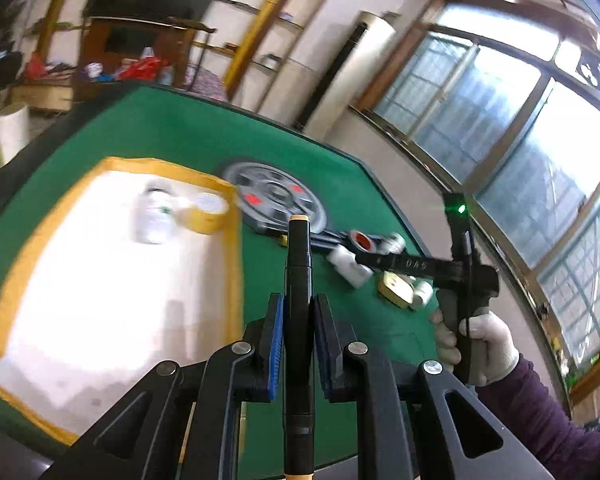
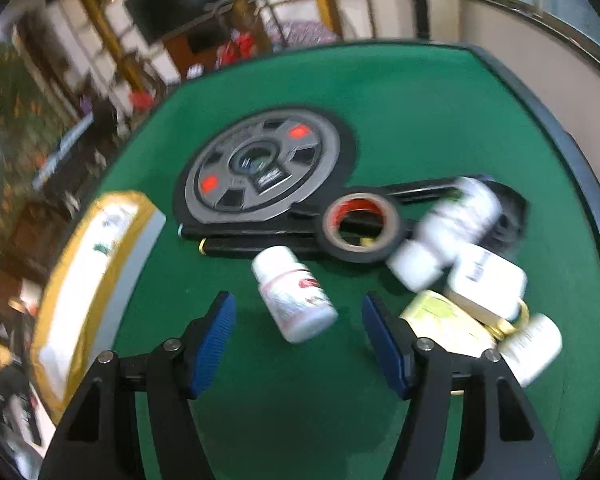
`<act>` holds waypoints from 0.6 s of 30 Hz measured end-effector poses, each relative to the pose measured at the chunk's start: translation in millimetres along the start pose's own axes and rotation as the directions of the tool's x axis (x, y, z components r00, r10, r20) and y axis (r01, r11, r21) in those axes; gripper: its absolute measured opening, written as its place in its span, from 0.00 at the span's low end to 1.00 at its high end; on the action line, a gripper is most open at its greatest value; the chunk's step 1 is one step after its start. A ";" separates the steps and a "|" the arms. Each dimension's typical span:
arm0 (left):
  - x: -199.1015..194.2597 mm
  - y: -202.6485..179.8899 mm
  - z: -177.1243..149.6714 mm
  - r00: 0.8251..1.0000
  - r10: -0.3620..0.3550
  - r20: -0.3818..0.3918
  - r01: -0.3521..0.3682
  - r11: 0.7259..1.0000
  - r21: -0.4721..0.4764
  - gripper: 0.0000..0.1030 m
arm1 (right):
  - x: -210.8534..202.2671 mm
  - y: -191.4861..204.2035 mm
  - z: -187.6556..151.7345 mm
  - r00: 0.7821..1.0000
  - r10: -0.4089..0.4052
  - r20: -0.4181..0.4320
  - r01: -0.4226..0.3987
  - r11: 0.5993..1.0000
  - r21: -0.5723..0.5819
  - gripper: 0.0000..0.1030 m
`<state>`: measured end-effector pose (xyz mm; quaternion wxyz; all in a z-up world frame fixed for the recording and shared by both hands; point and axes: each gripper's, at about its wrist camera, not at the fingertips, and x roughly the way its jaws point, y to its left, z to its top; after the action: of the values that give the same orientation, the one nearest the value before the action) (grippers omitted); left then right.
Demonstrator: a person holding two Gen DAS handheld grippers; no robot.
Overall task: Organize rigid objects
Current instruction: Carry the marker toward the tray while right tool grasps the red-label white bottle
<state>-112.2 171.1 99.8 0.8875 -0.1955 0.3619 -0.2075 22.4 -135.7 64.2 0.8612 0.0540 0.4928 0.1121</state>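
Two grippers: left gripper (image 1: 298,344) clamps black pen (image 1: 298,264); right gripper (image 2: 298,332) open.
Bottle (image 2: 294,300) label blurred; "DAS" legible.

A green table (image 2: 420,112) carries a yellow-rimmed tray (image 1: 230,248), a grey disc (image 2: 260,168), tape (image 2: 360,226) and pens (image 2: 252,246) — bottles (image 2: 296,300) clustered alongside.

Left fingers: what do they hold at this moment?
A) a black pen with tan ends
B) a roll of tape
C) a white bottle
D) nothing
A: the left wrist view shows the blue pads of the left fingers pressed on a black pen with tan ends.
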 end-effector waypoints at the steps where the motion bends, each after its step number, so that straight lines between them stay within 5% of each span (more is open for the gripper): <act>1: -2.3 7.3 1.7 1.000 0.010 0.006 -0.009 1.000 -0.012 0.14 | 8.4 6.1 3.5 1.000 -0.016 -0.018 0.016 1.000 -0.020 0.63; 8: -13.2 47.9 1.9 0.997 0.062 0.034 -0.059 0.994 -0.087 0.14 | 39.4 28.6 6.7 0.979 -0.196 -0.061 0.186 0.973 -0.140 0.44; 18: -19.0 68.0 16.8 0.992 0.122 0.025 -0.118 0.987 -0.109 0.14 | 20.2 9.3 -1.0 0.996 -0.069 -0.055 0.068 0.998 -0.015 0.40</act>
<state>-97.1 241.1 87.8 0.8923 -0.2238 0.3695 -0.1308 30.0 -121.8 48.7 0.8509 0.0284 0.5173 0.0872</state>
